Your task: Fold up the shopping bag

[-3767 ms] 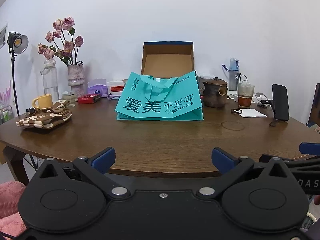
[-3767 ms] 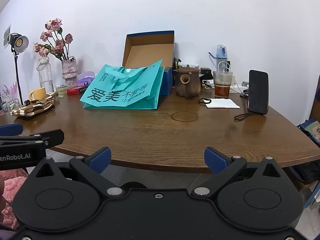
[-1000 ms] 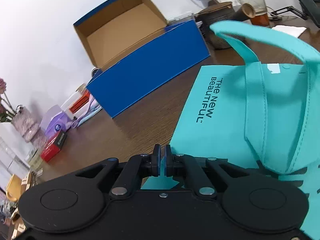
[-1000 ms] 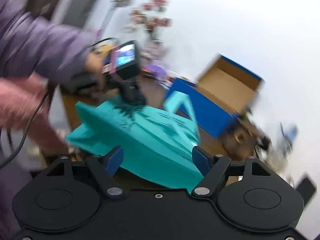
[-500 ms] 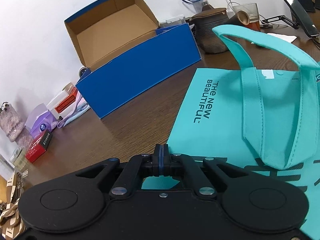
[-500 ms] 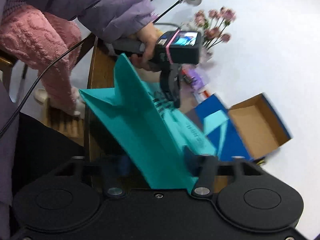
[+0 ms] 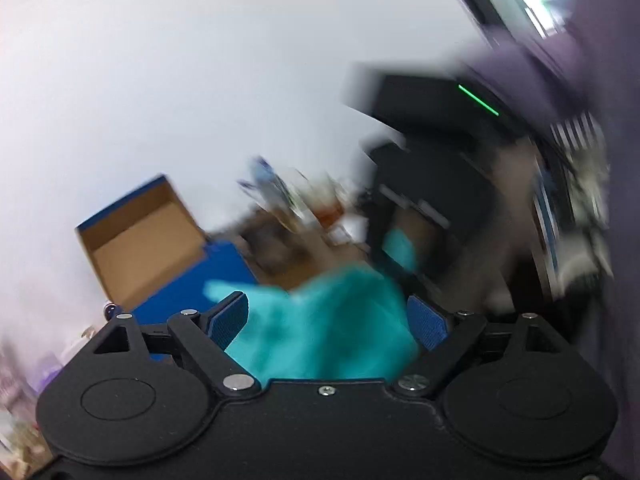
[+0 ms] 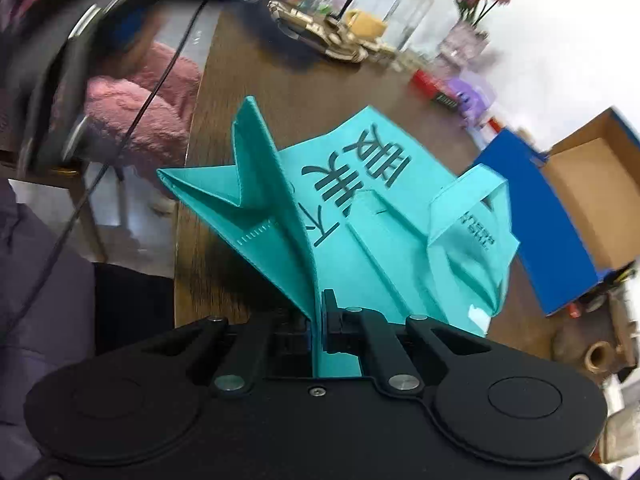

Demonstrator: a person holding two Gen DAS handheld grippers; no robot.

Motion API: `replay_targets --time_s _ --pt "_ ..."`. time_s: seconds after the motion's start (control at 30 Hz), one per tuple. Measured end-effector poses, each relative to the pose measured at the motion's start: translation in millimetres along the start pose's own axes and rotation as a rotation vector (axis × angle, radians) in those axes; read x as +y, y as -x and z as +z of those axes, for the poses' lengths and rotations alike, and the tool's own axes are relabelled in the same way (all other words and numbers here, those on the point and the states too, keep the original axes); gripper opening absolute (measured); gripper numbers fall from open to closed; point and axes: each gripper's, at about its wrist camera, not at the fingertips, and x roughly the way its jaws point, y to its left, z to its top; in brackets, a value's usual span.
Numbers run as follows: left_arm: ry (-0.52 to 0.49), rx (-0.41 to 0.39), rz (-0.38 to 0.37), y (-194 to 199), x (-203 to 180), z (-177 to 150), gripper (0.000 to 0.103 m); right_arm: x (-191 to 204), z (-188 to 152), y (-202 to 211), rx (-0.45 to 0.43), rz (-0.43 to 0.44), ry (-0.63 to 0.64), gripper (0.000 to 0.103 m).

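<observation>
Nearest in the right wrist view: right gripper (image 8: 320, 320), jaws pinched together on an edge of the teal shopping bag (image 8: 360, 208). Fabric runs straight up out of the closed pads. From that pinch the bag fans away over the wooden table (image 8: 224, 80); the printed panel lies roughly flat, 1 gusseted end stands up in a sharp peak on the left, 1 handle loop (image 8: 468, 200) arches on the right.

Left wrist view is heavily motion-blurred. Left gripper (image 7: 326, 322) has its blue pads spread wide apart, with teal bag cloth showing between them; whether either pad touches the cloth cannot be told.

Step in hand, as judged: early, the first fold. Bag is collapsed but not yet halved. 1 edge is secured on the right, the left side is free. Next move likely calls for the left gripper to close on a matching edge or corner, then both carry that side across the panel so edges meet; handle loop needs tucking flat or it will bulge.

Farther back: blue cardboard box (image 8: 560, 208), flap open, brown interior showing nothing inside as far as visible. Yellow mug (image 8: 362, 22) and a glass vase of pink flowers (image 8: 466, 40) at the far rim; mug contents not visible.
</observation>
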Motion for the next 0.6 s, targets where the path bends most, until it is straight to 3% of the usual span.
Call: replay_targets --time_s 0.07,0.13,0.17,0.2,0.23,0.3,0.4,0.47,0.53,0.6 --pt "0.006 0.016 0.035 -6.0 -6.9 -6.7 0.086 0.0 4.5 -1.1 0.034 0.028 0.014 0.004" --pt "0.006 -0.005 0.044 -9.9 -7.1 -6.9 0.075 3.7 11.2 -2.6 0.052 0.054 0.028 0.004" --pt "0.012 -0.012 0.033 -12.4 -5.1 -6.4 0.055 5.8 14.9 -2.8 0.059 0.06 0.042 0.005" --pt "0.062 0.011 -0.012 -16.1 2.8 -7.9 0.022 5.3 18.1 -2.5 0.063 0.062 0.051 0.005" --pt "0.112 0.035 -0.057 -19.8 10.7 -9.5 0.012 8.6 18.6 -1.7 0.069 0.058 0.059 0.006" --pt "0.181 0.051 -0.119 -22.7 22.3 -12.1 0.012 14.0 16.7 3.2 0.072 0.044 0.057 0.007" --pt "0.25 0.037 -0.166 -18.0 39.2 -23.6 0.012 20.3 0.2 23.2 -0.009 -0.001 0.053 0.015" --pt "0.331 0.04 -0.193 -16.7 56.0 -33.6 0.012 27.1 -14.3 38.4 -0.084 -0.07 0.075 0.058" --pt "0.443 0.045 -0.235 -13.0 74.8 -46.3 0.012 37.9 -43.1 44.8 -0.176 -0.169 0.13 0.077" --pt "0.515 0.045 -0.276 -12.4 86.8 -52.6 0.012 44.5 -67.5 49.6 -0.234 -0.241 0.17 0.078"
